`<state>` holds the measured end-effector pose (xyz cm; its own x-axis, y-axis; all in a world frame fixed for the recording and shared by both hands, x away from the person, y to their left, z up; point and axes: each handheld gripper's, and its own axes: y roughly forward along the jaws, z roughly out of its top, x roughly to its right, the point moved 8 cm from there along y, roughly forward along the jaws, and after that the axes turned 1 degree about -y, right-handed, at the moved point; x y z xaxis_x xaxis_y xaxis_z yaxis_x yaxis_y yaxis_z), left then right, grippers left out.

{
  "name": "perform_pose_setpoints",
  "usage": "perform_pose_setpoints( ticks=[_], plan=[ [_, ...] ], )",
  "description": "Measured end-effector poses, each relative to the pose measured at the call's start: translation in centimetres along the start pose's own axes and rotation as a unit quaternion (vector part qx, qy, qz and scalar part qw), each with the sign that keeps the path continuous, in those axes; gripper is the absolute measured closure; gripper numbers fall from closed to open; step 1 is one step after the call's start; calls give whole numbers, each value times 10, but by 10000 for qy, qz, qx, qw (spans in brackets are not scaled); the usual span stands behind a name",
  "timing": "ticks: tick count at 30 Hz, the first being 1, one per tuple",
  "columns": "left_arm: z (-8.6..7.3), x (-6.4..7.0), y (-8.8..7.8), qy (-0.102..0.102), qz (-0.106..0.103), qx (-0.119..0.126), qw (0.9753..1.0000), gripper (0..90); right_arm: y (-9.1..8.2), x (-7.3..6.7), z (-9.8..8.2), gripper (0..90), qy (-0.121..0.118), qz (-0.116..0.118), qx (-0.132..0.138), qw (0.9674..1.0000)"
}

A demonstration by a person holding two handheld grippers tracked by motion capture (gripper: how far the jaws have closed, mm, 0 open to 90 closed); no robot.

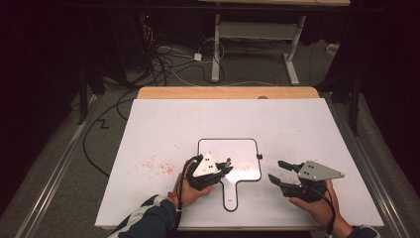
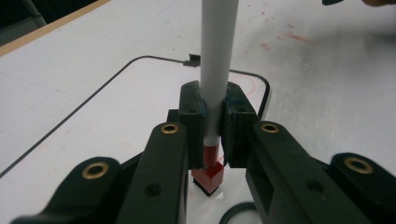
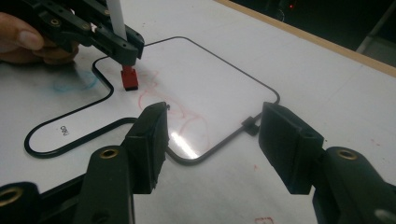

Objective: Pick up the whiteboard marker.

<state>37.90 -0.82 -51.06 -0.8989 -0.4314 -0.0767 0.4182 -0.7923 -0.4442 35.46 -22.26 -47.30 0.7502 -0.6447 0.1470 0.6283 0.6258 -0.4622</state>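
My left tongs (image 1: pixel 224 169) clamp a white marker (image 2: pixel 215 70) upright, its red eraser end (image 3: pixel 129 78) on the whiteboard's (image 1: pixel 245 148) 8 o'clock corner. My right tongs (image 1: pixel 278 172), gaping empty, sit at 3 o'clock on the bench (image 1: pixel 163 124); the left is nearer.

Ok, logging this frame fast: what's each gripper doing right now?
Left gripper: shut on the white marker, red eraser end down on the whiteboard.
Right gripper: open, holding nothing, beside the whiteboard.
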Motion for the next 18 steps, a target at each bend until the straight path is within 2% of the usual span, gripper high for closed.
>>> perform_pose_setpoints(
  ticks=[3, 7, 10, 15, 18],
  plan=[
    [-6, -5, -11, -8, -24, 57, 10000, 790, 0, 1, -1, 433, 4, -40, -16, 10000],
    [-17, -12, -29, -170, 110, -29, 9998, 791, -2, 2, 0, 432, 4, -75, -8, 10000],
    [-23, -15, -39, -189, 195, -55, 9996, 790, -2, 3, 1, 431, 1, -113, 2, 9999],
    [-28, -19, -47, -213, 268, -51, 9994, 790, -1, 3, 1, 427, -85, -134, -49, 9999],
    [-28, -19, -46, -254, 255, -24, 9993, 791, 1, 2, 1, 425, -100, -118, -67, 9999]
  ],
)
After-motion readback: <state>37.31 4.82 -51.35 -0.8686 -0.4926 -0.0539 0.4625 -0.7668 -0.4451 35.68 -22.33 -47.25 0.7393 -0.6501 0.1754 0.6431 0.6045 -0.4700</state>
